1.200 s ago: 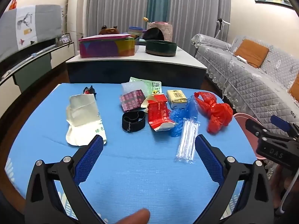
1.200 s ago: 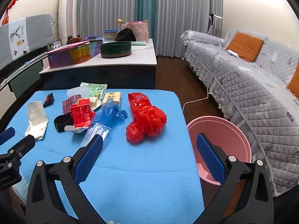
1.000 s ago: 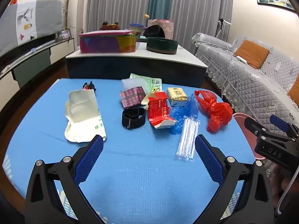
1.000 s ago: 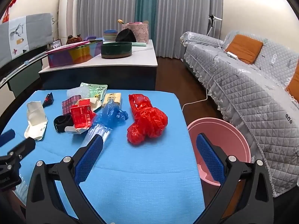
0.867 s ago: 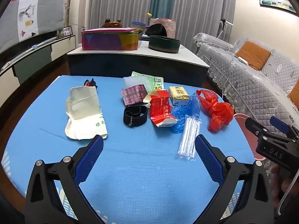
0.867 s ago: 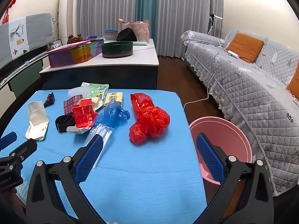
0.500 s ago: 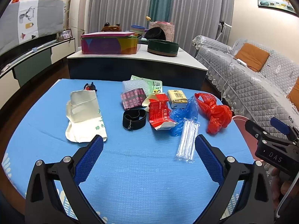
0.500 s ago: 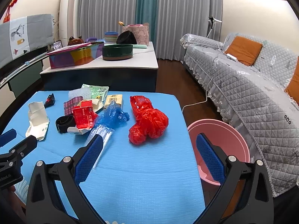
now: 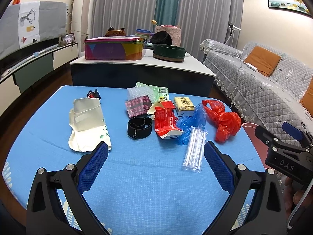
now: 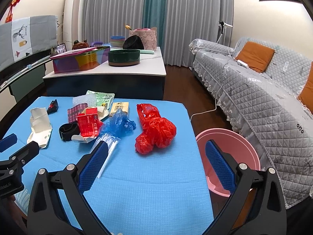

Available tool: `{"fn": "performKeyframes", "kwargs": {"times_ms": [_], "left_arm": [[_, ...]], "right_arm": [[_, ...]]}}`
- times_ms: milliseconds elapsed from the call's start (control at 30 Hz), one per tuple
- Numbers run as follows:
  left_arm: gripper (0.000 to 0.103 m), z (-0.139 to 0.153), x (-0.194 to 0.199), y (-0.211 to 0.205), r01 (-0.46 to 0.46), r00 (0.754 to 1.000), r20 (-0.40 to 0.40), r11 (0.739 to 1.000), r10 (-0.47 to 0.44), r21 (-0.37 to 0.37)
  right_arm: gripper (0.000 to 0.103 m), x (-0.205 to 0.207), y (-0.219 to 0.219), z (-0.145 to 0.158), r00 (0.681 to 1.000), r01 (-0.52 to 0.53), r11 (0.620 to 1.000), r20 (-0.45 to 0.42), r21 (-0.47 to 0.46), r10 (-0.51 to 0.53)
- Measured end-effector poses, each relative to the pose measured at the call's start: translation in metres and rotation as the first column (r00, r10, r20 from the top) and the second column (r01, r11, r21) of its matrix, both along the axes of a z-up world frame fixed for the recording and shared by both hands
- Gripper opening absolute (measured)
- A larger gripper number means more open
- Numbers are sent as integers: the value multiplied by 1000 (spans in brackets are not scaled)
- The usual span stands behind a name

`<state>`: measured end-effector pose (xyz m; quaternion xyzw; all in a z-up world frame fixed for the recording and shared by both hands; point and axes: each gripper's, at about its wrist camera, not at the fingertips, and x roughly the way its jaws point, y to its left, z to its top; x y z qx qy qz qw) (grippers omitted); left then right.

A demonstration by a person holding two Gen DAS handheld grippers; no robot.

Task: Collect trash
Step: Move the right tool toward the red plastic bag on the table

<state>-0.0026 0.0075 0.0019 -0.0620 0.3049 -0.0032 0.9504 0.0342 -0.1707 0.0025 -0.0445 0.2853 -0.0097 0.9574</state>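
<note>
Trash lies across the blue table (image 9: 146, 186): a white paper bag (image 9: 88, 124), a black band (image 9: 139, 127), a red carton (image 9: 165, 120), a blue plastic bag (image 9: 190, 121), a clear sleeve of straws (image 9: 195, 149) and a crumpled red plastic bag (image 10: 155, 129). A pink bin (image 10: 228, 156) stands on the floor off the table's right edge. My left gripper (image 9: 155, 162) is open and empty above the near table. My right gripper (image 10: 156, 160) is open and empty, just short of the red bag.
A yellow packet (image 9: 183, 104), a green wrapper (image 9: 156, 92), a patterned pink wrapper (image 9: 138, 106) and a small black-red item (image 9: 93, 94) lie further back. A low table (image 9: 140, 66) with boxes stands behind. A grey sofa (image 10: 264, 94) runs along the right.
Both grippers have only drifted slightly over the table. Both stay open and empty, and no trash has moved.
</note>
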Motion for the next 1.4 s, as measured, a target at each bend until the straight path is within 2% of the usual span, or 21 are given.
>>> {"fn": "performKeyframes", "kwargs": {"times_ms": [733, 1400], "left_arm": [[95, 1, 1, 0, 0, 1000, 5, 1000, 0, 3], [95, 6, 5, 1, -8, 1000, 15, 1000, 8, 5]], "right_arm": [[95, 1, 0, 3, 1000, 3, 1000, 13, -5, -3], [92, 3, 1, -1, 1000, 4, 1000, 8, 28, -4]]}}
